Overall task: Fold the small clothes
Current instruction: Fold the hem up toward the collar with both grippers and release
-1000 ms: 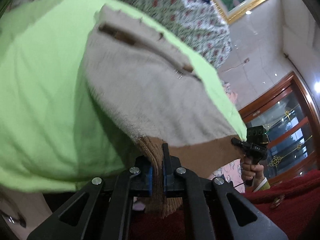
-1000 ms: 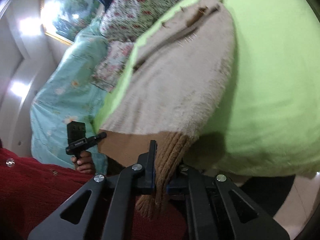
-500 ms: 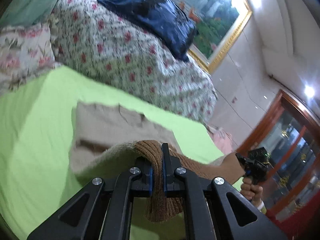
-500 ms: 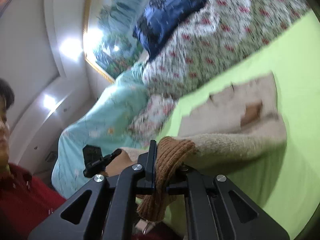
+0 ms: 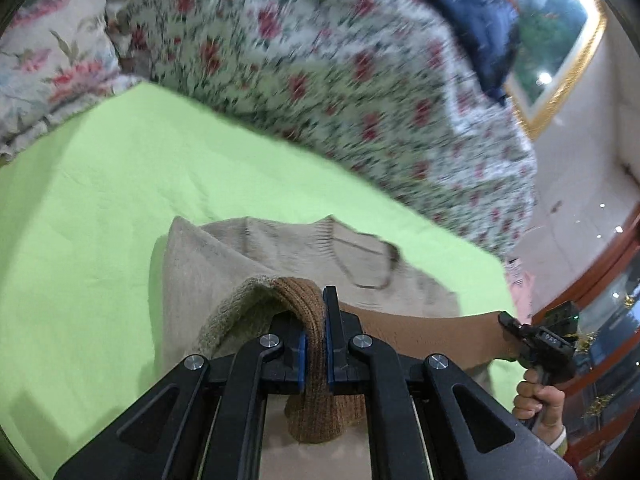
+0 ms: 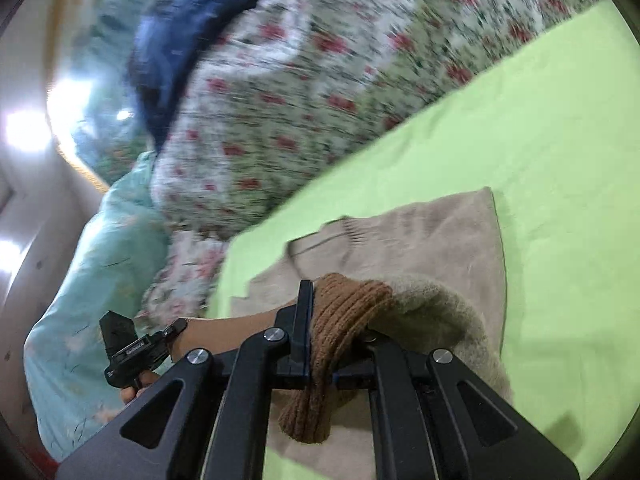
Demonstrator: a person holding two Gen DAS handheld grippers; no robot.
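A small beige knit sweater (image 5: 224,264) with a brown ribbed hem lies on a lime-green sheet (image 5: 100,208). My left gripper (image 5: 314,344) is shut on the brown hem (image 5: 308,360) at one bottom corner. My right gripper (image 6: 324,344) is shut on the brown hem (image 6: 340,328) at the other corner. The hem edge stretches between the two grippers and is carried over the sweater's body toward the collar (image 5: 320,236). The sweater also shows in the right wrist view (image 6: 440,240). Each gripper shows in the other's view, the right one (image 5: 540,344) and the left one (image 6: 132,352).
A floral quilt (image 5: 340,80) is piled behind the sheet, with a dark blue cushion (image 5: 472,12) on it. A floral pillow (image 5: 44,60) and a pale turquoise blanket (image 6: 92,264) lie to the left. A wooden cabinet (image 5: 600,300) stands to the right.
Both grippers have lifted the brown hem and carried it forward over the sweater toward the collar. The sweater's lower half now doubles over its upper half.
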